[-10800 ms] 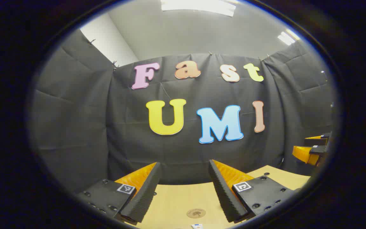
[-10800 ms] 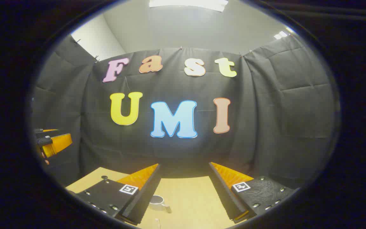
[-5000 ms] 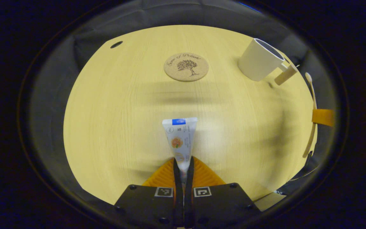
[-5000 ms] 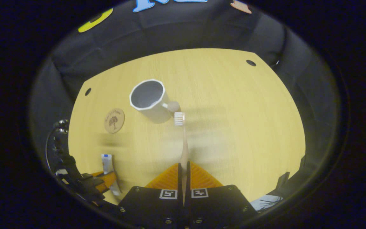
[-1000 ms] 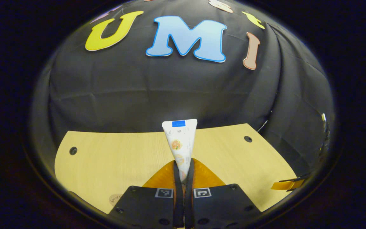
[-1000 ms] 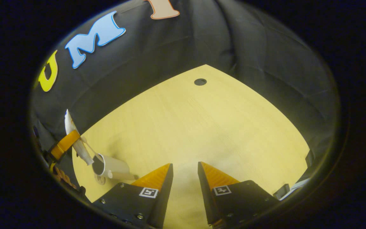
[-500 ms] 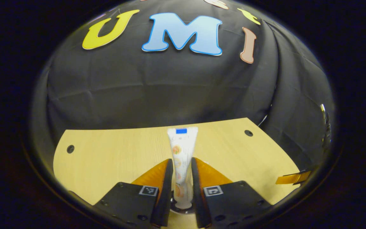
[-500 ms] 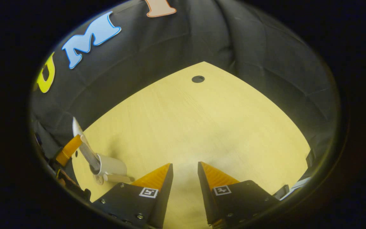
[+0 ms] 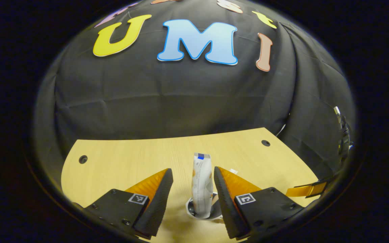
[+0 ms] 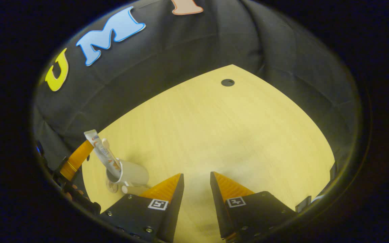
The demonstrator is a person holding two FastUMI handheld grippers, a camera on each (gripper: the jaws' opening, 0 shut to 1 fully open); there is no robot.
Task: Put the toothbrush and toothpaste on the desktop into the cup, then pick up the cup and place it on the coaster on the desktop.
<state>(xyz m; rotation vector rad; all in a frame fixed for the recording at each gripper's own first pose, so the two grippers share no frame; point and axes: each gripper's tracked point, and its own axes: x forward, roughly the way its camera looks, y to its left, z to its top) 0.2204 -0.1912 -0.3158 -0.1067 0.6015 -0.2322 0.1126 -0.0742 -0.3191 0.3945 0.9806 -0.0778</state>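
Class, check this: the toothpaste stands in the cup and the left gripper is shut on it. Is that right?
Not quite. The toothpaste does stand in the cup, but the left gripper is open: in the left gripper view there is a gap between each finger and the tube.

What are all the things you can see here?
toothpaste tube: one, white with a blue end, standing in the cup
toothbrush: one, pale, leaning in the cup beside the tube
cup: one, white, on the desk
desk: one, light wood with round holes
left gripper: one, fingers open on either side of the tube, not touching it
right gripper: one, fingers open over bare desk, holding nothing
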